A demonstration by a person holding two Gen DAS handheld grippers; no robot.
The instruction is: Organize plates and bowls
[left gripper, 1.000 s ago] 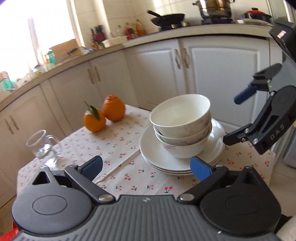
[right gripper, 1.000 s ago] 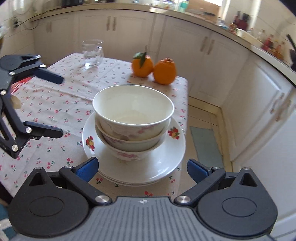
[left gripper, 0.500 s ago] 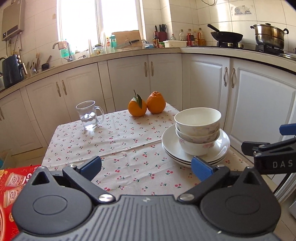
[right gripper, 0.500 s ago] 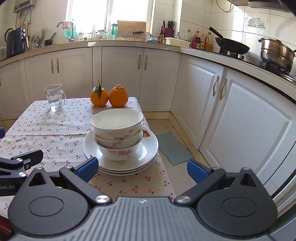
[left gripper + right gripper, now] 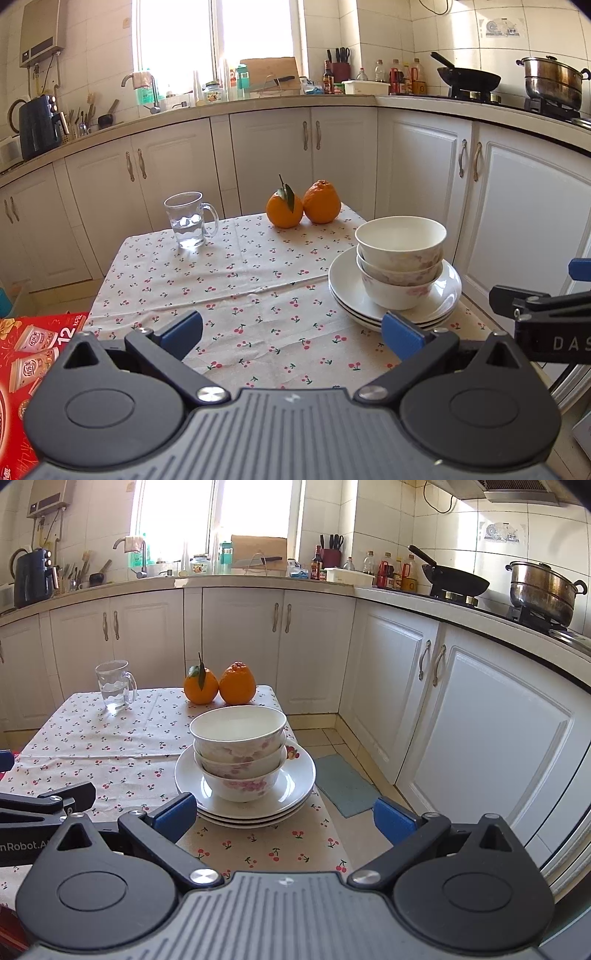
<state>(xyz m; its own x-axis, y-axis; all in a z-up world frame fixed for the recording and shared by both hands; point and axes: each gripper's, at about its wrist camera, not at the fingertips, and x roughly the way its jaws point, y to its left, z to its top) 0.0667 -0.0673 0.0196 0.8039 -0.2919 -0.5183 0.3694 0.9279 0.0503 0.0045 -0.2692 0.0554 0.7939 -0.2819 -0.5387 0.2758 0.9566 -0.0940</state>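
Left gripper: the left gripper (image 5: 291, 334) hangs over the near edge of the table, fingers spread wide apart, nothing between them.
Right gripper: the right gripper (image 5: 284, 818) is likewise wide apart and empty, held near the right side of the table, just short of the stack.
Task items: three bowls (image 5: 240, 753) nested one inside another, standing on a pile of plates (image 5: 295, 786) that appears to be three deep.
Location: right half of the table (image 5: 221, 280), close to its right edge; the plate rims come near the drop to the floor.
Bystanders: a glass mug (image 5: 188, 219) with water at far left and two oranges (image 5: 303, 206) at the far edge, both well apart from the stack.
Material judgement: glazed ceramic, so stiff, smooth, likely slippery under the pads, and breakable if dropped or knocked.
Weight judgement: one bowl should be light; the whole stack would be heavy and top-loaded for a two-finger hold.
Hold point, bowls: pinch the top bowl's rim, one finger inside and one outside, and lift straight up.
Hold point, plates: the rim edge only; little clearance beneath, so a slight tilt may be needed.
Risk: a sideways nudge could push the stack off the right edge.
Status judgement: stack looks tidy; the task may be nearly complete.
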